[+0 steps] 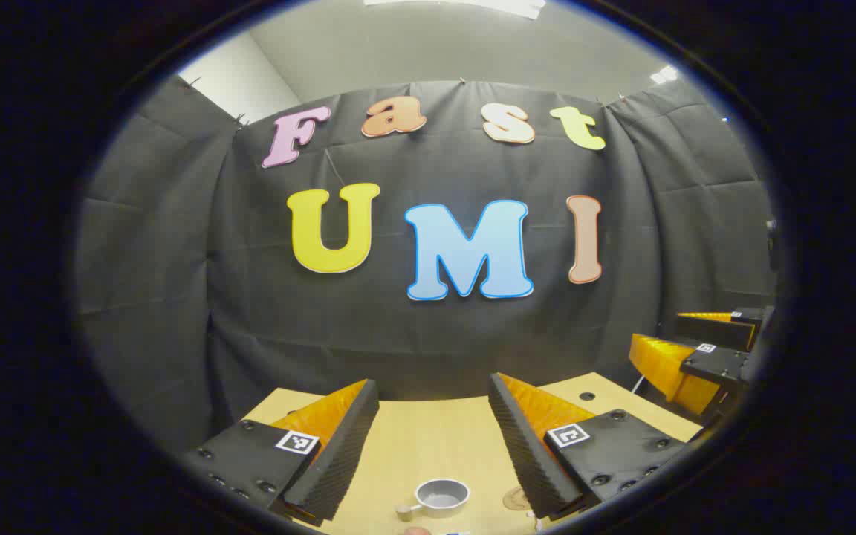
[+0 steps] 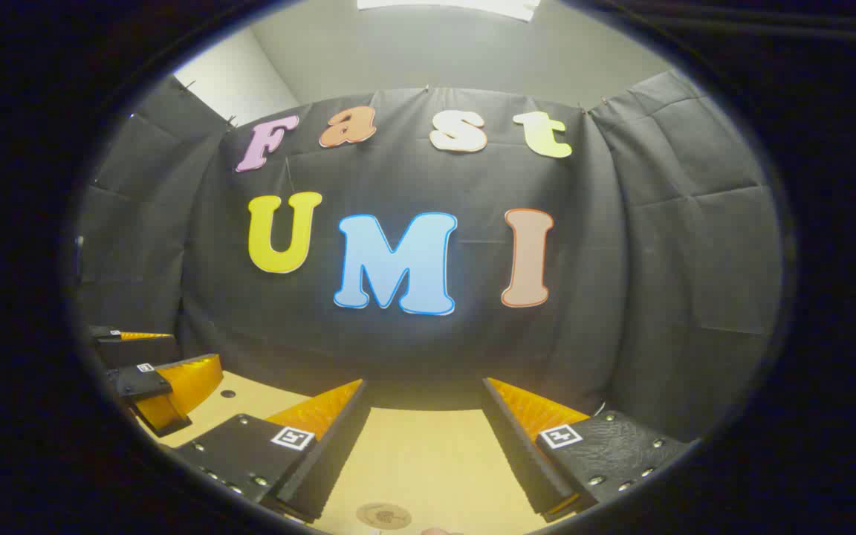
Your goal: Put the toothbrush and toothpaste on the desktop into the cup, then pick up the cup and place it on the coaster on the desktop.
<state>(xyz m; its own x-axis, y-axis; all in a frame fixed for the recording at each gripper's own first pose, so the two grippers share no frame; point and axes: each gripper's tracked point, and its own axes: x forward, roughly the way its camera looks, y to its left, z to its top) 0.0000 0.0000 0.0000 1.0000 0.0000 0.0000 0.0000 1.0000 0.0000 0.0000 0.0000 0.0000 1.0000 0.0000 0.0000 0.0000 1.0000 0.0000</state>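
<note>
Cup (image 1: 442, 496): a small grey one with a short handle at its 9 o'clock side, standing upright on the wooden desktop (image 1: 428, 438), seen at about 6 o'clock in the left gripper view. It sits between the two fingers of the left gripper (image 1: 434, 397), nearer the camera than the fingertips and touching neither; the jaws stand wide apart with nothing between them but bare desk. Coaster (image 1: 517, 498): a round brown disc lying flat just to the cup's 3 o'clock, partly hidden behind the left gripper's right-hand finger (image 1: 521, 438). In the right gripper view the coaster (image 2: 383, 514) lies at 6 o'clock, between the fingers of the right gripper (image 2: 423, 392), closer to the left-hand one; those jaws are likewise spread and hold nothing. At the very bottom rim of the left gripper view, small reddish and blue-white scraps (image 1: 435, 532) show near 6 o'clock — possibly the toothbrush or toothpaste, too cropped to tell. Other gripper: the right one appears at 4 o'clock in the left gripper view; the left one appears at 8 o'clock in the right gripper view. Each is well apart from cup and coaster. A small dark hole (image 1: 586, 396) marks the desktop toward the back wall (image 1: 175, 297) of black cloth.
</note>
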